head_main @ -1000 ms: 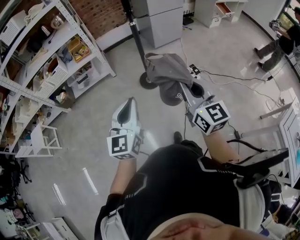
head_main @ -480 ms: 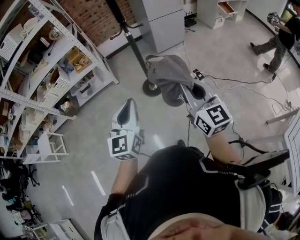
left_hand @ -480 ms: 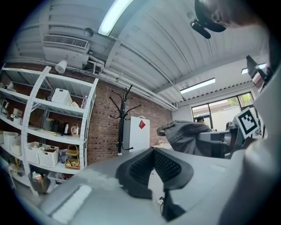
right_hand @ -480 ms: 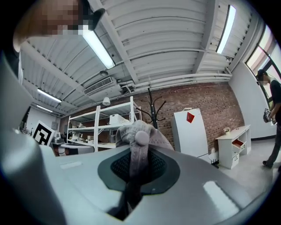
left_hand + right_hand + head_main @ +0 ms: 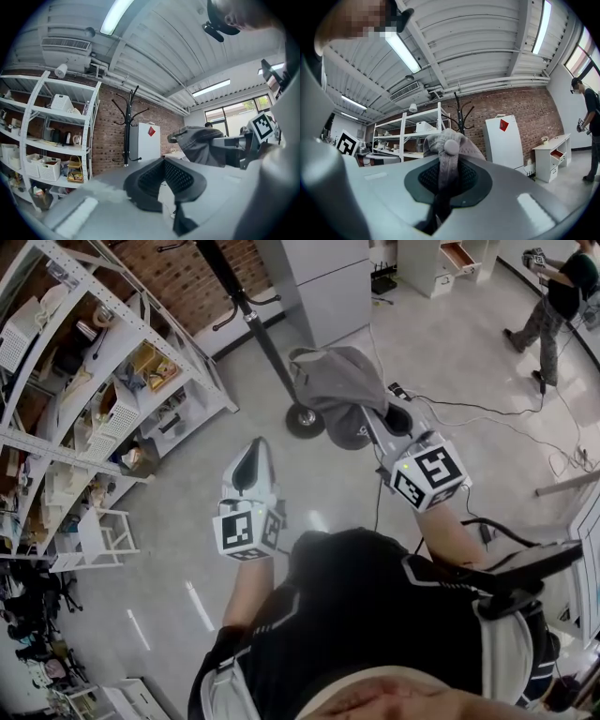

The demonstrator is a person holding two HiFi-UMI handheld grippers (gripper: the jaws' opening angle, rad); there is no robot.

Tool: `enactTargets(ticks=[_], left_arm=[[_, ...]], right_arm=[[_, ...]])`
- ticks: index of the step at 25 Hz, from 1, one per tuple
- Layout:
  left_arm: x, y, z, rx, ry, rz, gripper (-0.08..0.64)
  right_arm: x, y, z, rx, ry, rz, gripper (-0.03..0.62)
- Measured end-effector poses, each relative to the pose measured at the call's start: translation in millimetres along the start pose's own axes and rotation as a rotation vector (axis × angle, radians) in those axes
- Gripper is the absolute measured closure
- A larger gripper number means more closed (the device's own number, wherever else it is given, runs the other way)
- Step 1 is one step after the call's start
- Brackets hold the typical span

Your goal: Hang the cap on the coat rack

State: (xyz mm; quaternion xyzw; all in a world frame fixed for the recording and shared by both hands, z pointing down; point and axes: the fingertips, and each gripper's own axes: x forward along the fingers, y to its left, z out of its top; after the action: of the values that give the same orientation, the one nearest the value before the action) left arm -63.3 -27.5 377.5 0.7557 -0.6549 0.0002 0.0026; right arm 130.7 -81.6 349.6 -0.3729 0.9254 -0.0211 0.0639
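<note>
A grey cap [image 5: 337, 390] hangs from my right gripper [image 5: 378, 420], which is shut on its fabric; in the right gripper view the cap [image 5: 450, 140] bulges up between the pads of the right gripper [image 5: 445, 174]. The black coat rack [image 5: 253, 324] stands ahead and left of the cap, with its round base [image 5: 305, 420] on the floor just below the cap's left edge. Its hooks show in the right gripper view behind the cap, on the coat rack [image 5: 461, 115]. My left gripper [image 5: 254, 454] is shut and holds nothing, left of and nearer than the cap.
White shelving [image 5: 84, 381] full of boxes and kettles lines the left side. A white cabinet [image 5: 319, 277] stands behind the rack. Cables [image 5: 469, 409] trail over the floor at right. A person [image 5: 553, 287] walks at the far right. A white step stool [image 5: 89, 531] sits at lower left.
The view has tilted up a little, so more of the coat rack's pole and hooks shows. The person at the far right has walked further off. Both grippers keep their places and grip.
</note>
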Motion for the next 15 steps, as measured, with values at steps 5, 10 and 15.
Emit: enactTargets(ticks=[5,10,15], left_arm=[[34,13,-6,-0.032,0.031,-0.035,0.559],[64,23,-18,-0.037,0.018,-0.095,0.559],[103,56,-16,-0.031,-0.002,-0.139,0.559]], right_arm=[[35,-8,2,-0.008,0.02,0.005,0.572],[62,-20,-10,-0.002,0.021,-0.03,0.572],[105,-24,-10,-0.015,-0.004,-0.064,0.572]])
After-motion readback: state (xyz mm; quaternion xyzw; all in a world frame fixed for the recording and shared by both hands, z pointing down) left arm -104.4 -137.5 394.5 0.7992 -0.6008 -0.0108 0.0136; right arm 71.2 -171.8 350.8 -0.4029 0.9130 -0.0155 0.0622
